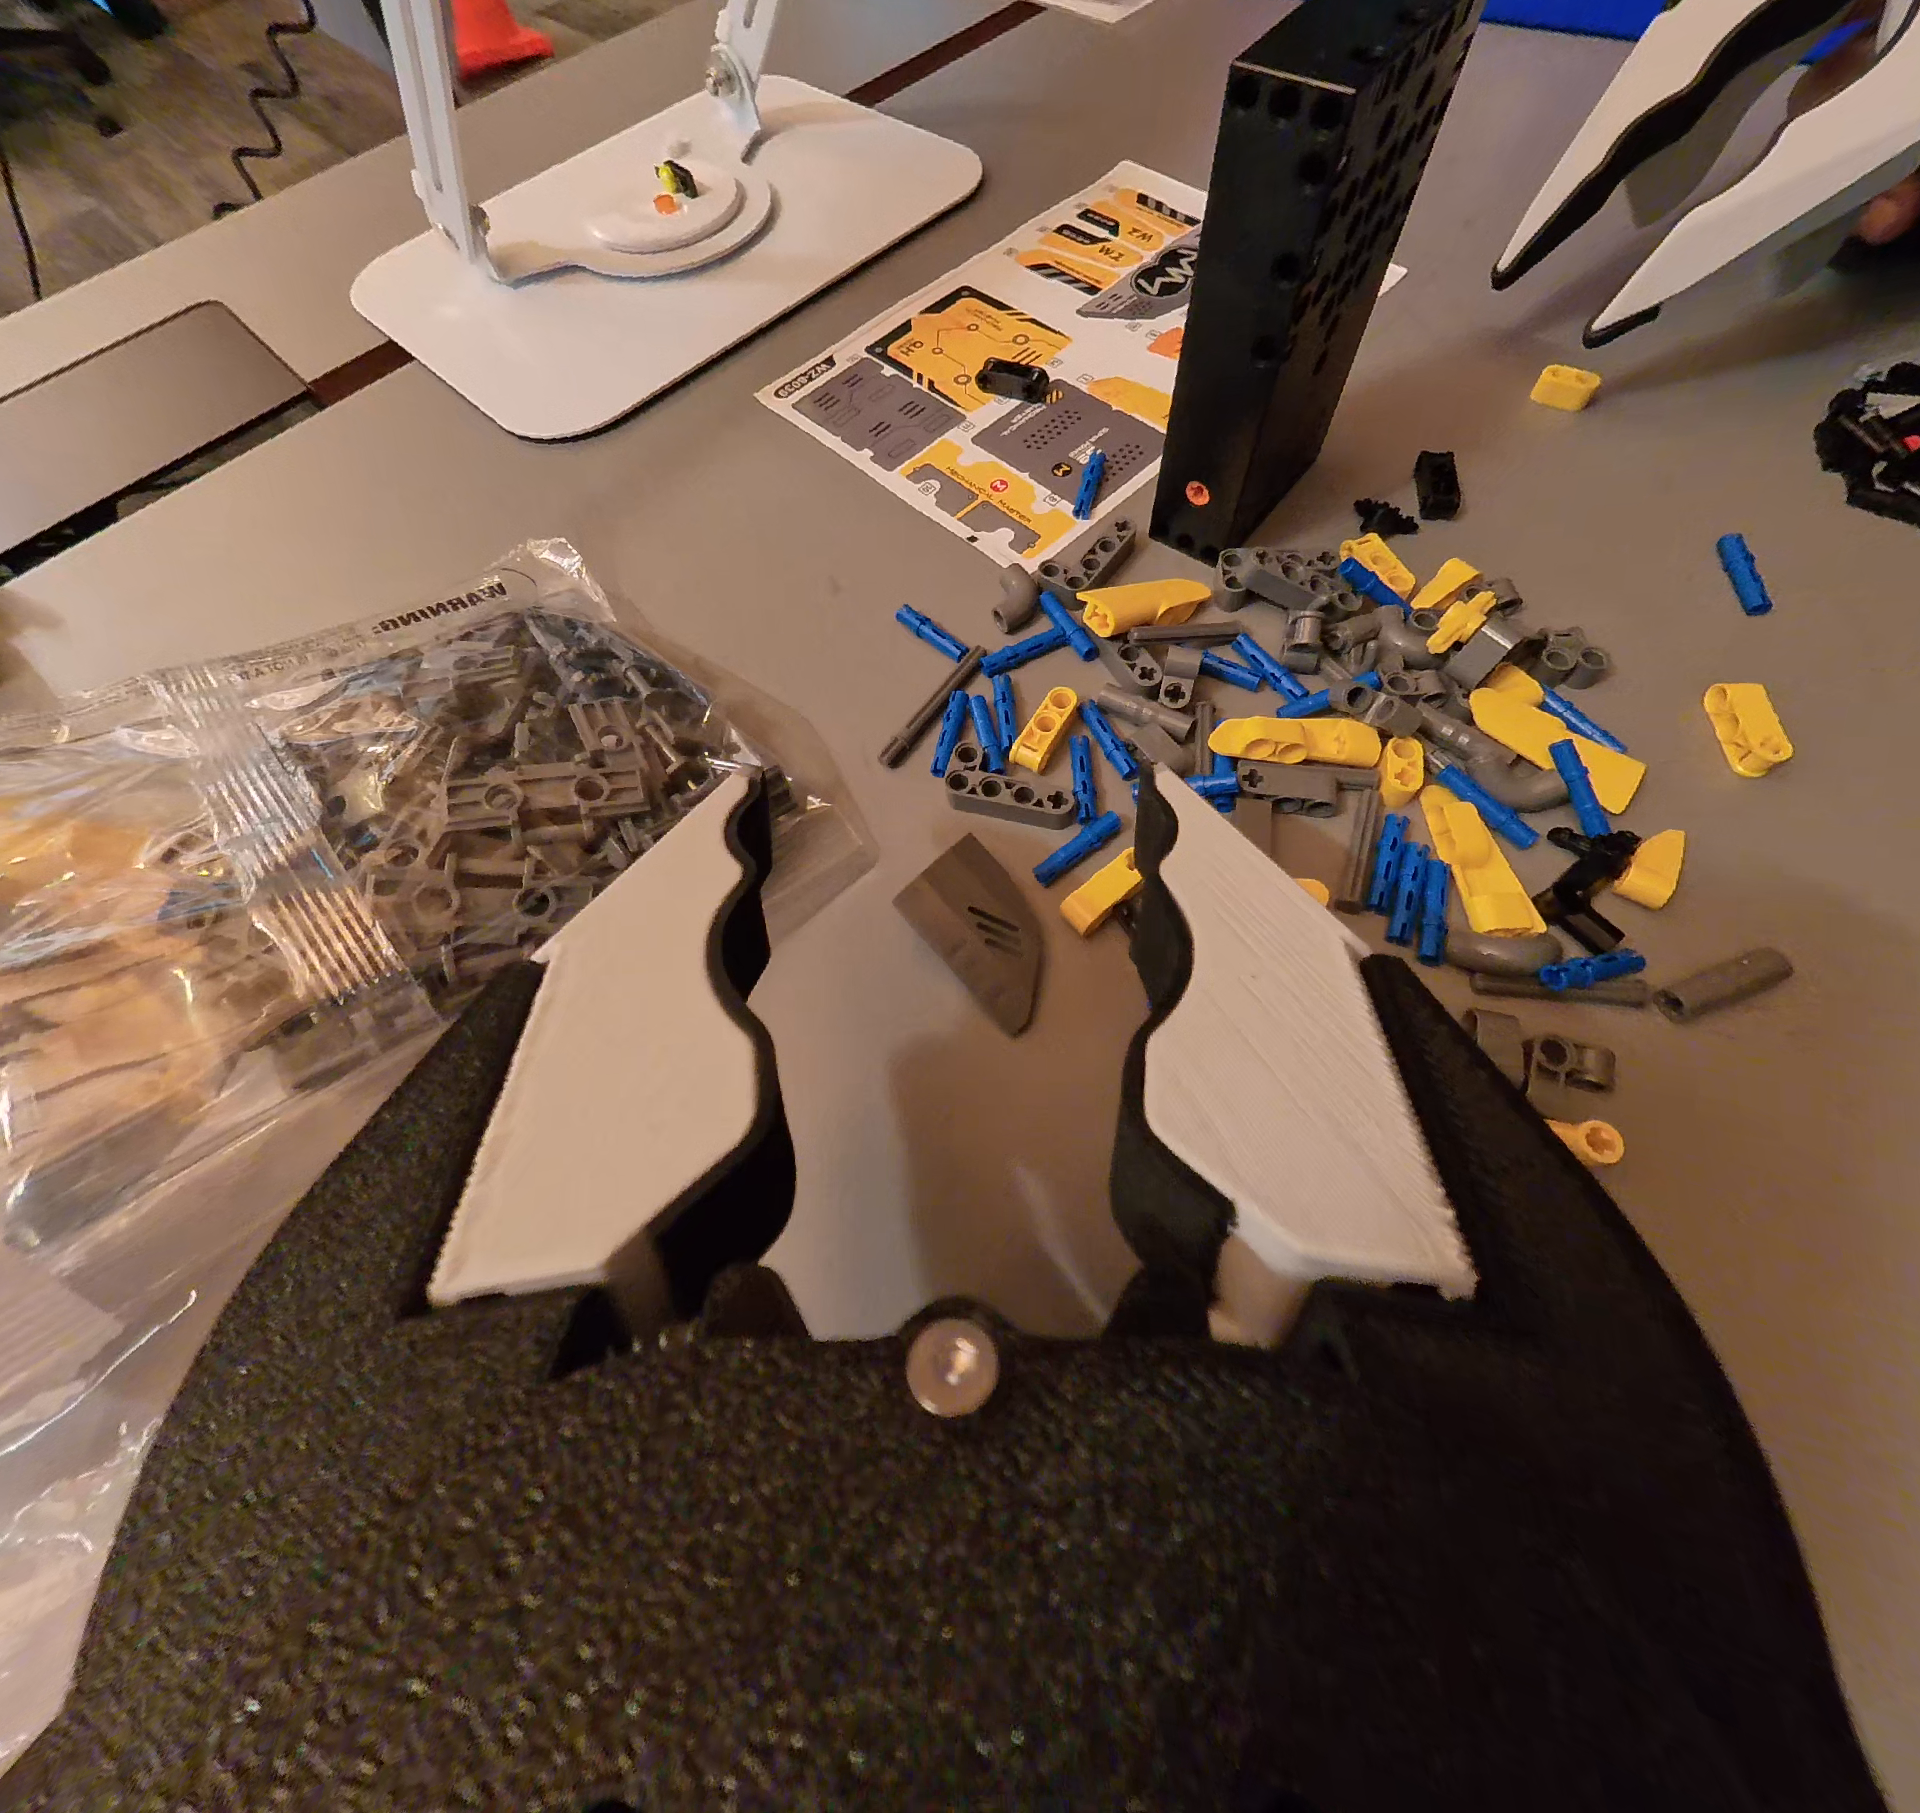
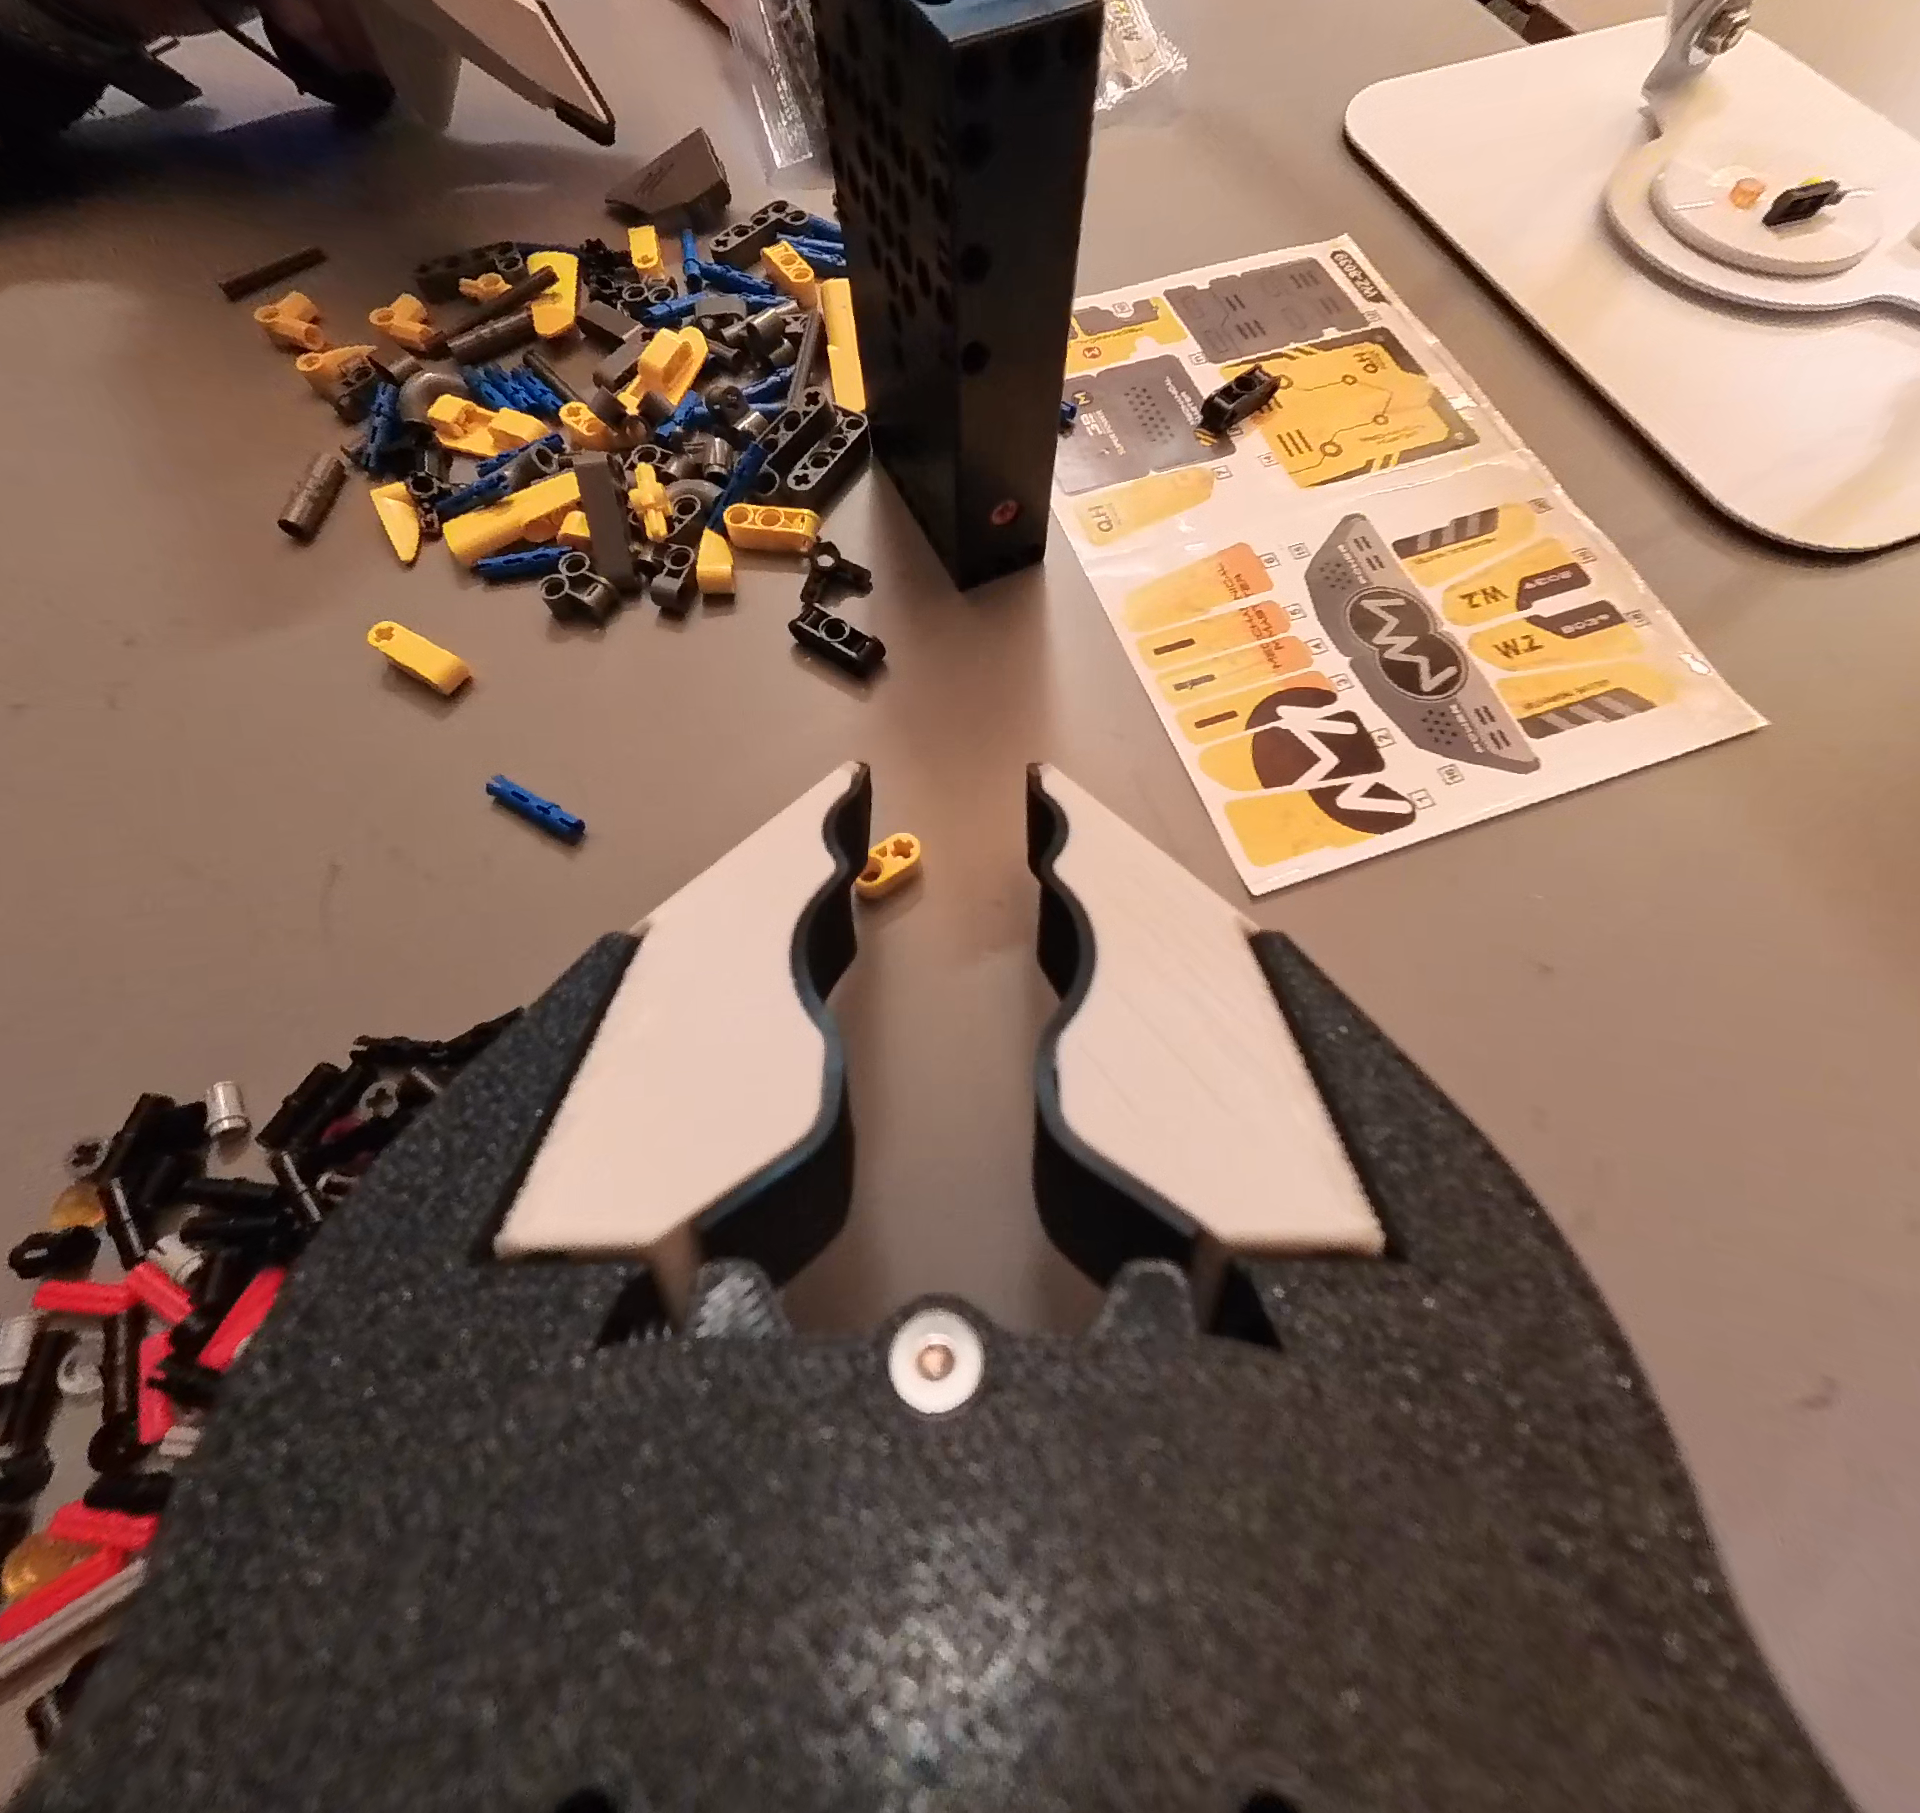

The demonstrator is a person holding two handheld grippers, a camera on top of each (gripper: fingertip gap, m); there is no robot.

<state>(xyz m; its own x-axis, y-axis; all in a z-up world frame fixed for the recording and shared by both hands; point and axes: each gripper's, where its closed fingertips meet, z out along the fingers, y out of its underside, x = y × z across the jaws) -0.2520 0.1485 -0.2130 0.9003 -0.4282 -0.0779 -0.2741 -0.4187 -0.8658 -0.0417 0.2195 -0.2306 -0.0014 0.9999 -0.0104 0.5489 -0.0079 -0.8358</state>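
While both grippers hang above the grey counter (image 2: pixel 260 724), neither holds anything. The left gripper (image 1: pixel 951 792) has its fingers (image 1: pixel 644 1015) spread wide. Between them, on the counter, lies a grey wedge panel (image 1: pixel 977 932), a little nearer to the right finger and apart from both. Its long axis runs roughly along the fingers, slightly slanted. To the left of this gripper is a clear bag (image 1: pixel 416 787) full of grey parts; its corner reaches under the left fingertip. To the right is a loose pile (image 1: pixel 1351 755) of blue, yellow and grey parts, touching the right finger from that view.

The right gripper (image 2: pixel 948 787) is also open, with a narrower gap. A small yellow link (image 2: pixel 890 864) lies on the counter just beside the inner edge of its left finger, its long axis across the fingers. A blue pin (image 2: pixel 535 807) is to the left, apart. Ahead stand a black block (image 2: pixel 956 236) upright and a sticker sheet (image 2: pixel 1382 568) flat beside it. A heap of black and red parts (image 2: pixel 135 1275) is by the gripper's left side.
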